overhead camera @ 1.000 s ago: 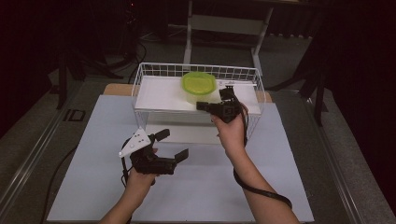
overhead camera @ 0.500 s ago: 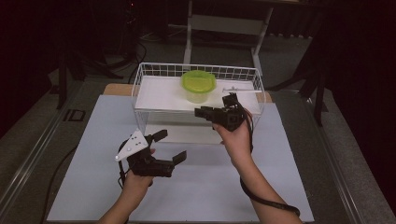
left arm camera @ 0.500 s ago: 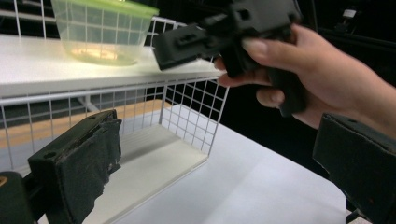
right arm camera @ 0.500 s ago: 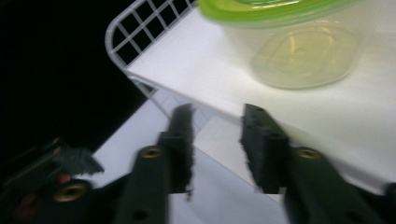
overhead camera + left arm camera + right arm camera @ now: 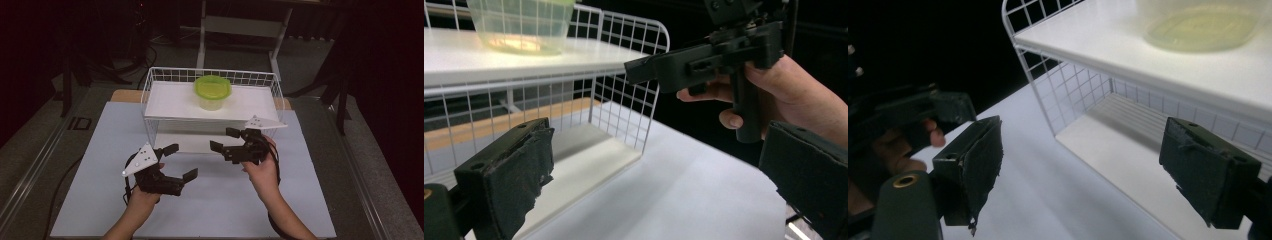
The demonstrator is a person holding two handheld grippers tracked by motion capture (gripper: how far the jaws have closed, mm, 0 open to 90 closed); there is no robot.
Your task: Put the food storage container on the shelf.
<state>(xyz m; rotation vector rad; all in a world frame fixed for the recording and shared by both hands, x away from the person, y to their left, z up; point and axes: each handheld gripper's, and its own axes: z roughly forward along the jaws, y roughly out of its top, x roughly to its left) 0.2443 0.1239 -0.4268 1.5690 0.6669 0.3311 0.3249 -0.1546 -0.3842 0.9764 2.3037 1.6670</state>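
Holding both the left gripper [image 5: 175, 162] and right gripper [image 5: 226, 139] with jaws apart and empty above the tabletop [image 5: 100, 150], I see the green-lidded container [image 5: 212, 92] on the wire rack's [image 5: 150, 90] top shelf, far centre. To do well, I'd judge, keep them level and clear of the rack's near edge.

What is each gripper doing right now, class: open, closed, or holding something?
Left gripper: open, holding nothing, above the white mat.
Right gripper: open, holding nothing, in front of the wire rack.

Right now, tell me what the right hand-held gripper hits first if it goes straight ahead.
Probably the white wire rack: the right hand-held gripper, jaws open, points into its lower level, under the shelf holding the green container. Depth is unclear.
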